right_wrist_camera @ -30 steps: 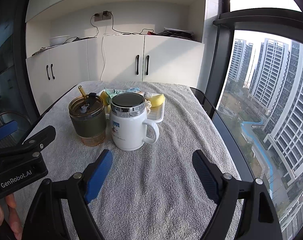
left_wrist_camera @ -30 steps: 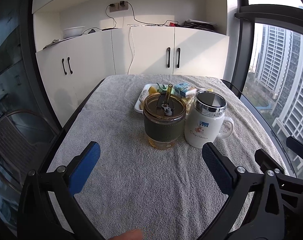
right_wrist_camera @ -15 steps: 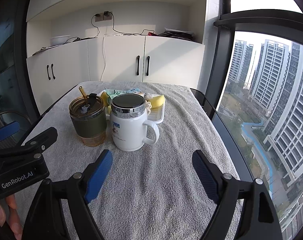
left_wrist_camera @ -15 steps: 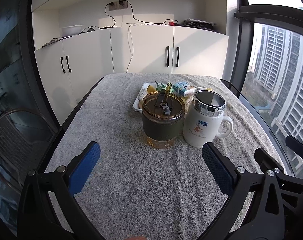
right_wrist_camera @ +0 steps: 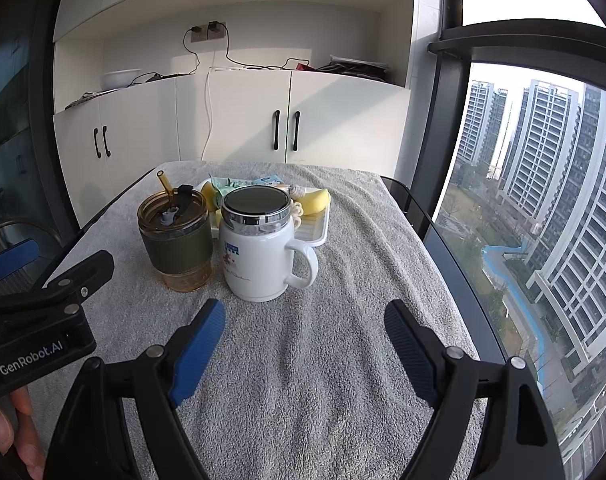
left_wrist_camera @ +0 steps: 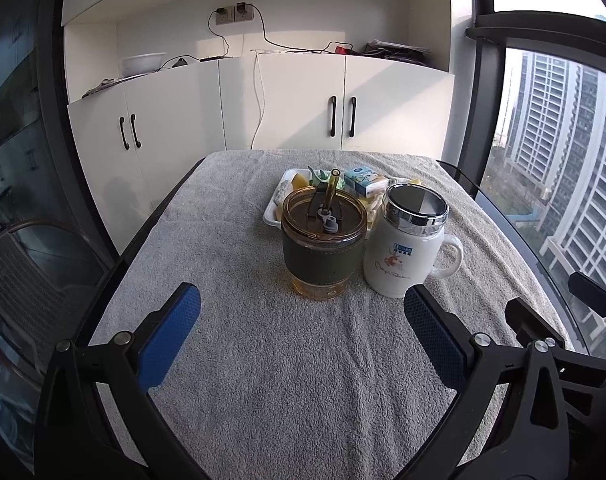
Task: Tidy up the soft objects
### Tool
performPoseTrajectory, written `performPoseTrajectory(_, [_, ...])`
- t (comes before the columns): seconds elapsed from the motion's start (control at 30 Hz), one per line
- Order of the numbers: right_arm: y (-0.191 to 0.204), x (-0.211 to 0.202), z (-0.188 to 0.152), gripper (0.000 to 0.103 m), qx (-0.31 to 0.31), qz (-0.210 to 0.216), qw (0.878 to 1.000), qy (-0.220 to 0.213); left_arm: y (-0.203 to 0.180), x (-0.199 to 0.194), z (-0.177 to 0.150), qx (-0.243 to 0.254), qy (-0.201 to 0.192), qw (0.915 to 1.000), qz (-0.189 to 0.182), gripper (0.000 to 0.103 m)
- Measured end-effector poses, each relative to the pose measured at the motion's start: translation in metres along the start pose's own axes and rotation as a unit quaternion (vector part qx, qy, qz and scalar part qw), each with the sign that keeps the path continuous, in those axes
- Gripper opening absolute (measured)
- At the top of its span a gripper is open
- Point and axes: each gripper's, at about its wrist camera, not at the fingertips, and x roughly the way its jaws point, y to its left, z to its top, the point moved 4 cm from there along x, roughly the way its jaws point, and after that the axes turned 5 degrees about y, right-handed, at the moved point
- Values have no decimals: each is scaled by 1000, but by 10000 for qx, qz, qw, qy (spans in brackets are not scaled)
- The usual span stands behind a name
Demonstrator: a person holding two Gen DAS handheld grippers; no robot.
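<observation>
Both grippers hang spread wide and empty over the near part of the grey towel [left_wrist_camera: 263,380]: left gripper [left_wrist_camera: 303,340], right gripper [right_wrist_camera: 305,350]. The soft objects sit in the white tray [right_wrist_camera: 317,236] at the far side, directly behind the amber tumbler [left_wrist_camera: 323,248] and white lidded mug [left_wrist_camera: 407,248], which stand side by side, nearly touching. Main risk, as I read it: a straight reach for the tray runs a finger into either cup. The tumbler looks top-heavy with its straw [left_wrist_camera: 332,186], and the towel underneath can drag and tip it. The mug handle [right_wrist_camera: 303,264] sticks out right, an easy snag. Go over the top or round the right side. The right wrist view shows the tray's right end with a yellow soft piece [right_wrist_camera: 317,200] and clear towel beside it; the left wrist view hides that behind the mug but shows the tray's left edge and a blue-white packet [left_wrist_camera: 365,184].
</observation>
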Motion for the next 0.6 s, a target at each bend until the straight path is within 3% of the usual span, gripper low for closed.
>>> performPoseTrajectory(0.2, [-6,3,1,84,1,5,10000,-18,-1,1,1,-12,26,9998,-196,103])
performPoseTrajectory(0.6, [-8,5,3,84,-21,24,10000,-1,-2,1,1,7,11,9999,-150,103])
